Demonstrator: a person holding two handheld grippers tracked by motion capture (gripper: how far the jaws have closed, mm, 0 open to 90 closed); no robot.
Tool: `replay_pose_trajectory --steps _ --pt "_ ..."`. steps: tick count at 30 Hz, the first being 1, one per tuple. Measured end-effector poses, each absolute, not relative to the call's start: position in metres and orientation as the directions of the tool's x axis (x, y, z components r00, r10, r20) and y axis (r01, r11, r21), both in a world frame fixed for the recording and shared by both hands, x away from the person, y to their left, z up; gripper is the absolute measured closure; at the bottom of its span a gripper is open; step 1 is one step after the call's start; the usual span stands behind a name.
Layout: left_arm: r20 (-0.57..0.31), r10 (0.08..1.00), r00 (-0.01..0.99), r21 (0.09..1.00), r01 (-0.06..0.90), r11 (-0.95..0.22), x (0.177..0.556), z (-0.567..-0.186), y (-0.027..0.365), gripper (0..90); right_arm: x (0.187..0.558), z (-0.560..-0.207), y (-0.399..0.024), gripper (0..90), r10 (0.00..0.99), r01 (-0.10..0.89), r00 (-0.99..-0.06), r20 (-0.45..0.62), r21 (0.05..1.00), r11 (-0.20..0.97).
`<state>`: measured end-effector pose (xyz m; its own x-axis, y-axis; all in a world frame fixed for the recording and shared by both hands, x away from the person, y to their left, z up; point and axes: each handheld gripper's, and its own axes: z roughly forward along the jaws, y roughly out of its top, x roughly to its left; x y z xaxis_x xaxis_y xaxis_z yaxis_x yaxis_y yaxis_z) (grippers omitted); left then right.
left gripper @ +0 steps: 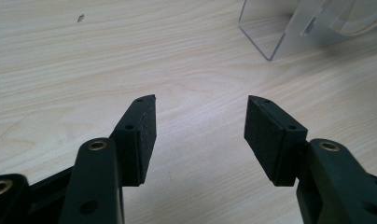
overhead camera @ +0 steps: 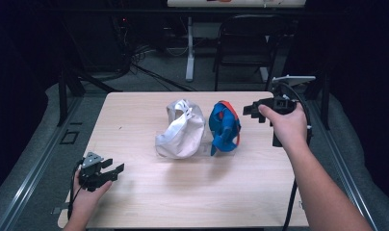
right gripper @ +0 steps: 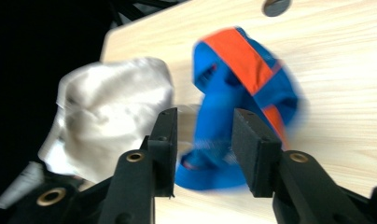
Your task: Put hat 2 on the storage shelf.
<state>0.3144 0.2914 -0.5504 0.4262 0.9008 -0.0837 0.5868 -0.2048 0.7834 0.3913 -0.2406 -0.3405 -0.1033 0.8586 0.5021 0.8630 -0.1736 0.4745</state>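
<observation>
Blue-orange fabric cap (overhead camera: pixel 225 127) sits centre of wooden worktop (overhead camera: pixel 192 192), beside white fabric cap (overhead camera: pixel 181 130). Looks light, soft, floppy; grab brim edge. Right gripper (right gripper: pixel 203 140) open, facing it; left gripper (left gripper: pixel 200 135) open, lower left.

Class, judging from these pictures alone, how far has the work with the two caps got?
Nothing looks done yet: the white cap and the blue cap both sit on the clear stand. In hand: the right hand-held gripper is open, aimed at the blue cap. Left: any grasp; the left hand-held gripper is open, apart.
</observation>
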Motion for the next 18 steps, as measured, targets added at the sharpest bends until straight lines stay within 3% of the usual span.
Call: replay_pose_trajectory --steps 6,12,18 --pt "-0.08 0.899 0.43 0.778 0.59 -0.213 0.315 -0.551 0.29 44.4 0.365 -0.367 -0.245 53.3 0.876 0.844 -0.16 0.455 0.523 -0.118" --pt "-0.07 0.897 0.437 0.776 0.588 -0.226 0.314 -0.554 0.287 44.6 0.317 -0.431 -0.263 46.3 0.887 0.787 -0.216 0.407 0.611 -0.088" --pt "-0.059 0.895 0.441 0.779 0.582 -0.235 0.314 -0.555 0.283 44.6 0.284 -0.483 -0.278 45.6 0.907 0.762 -0.175 0.384 0.636 -0.123"
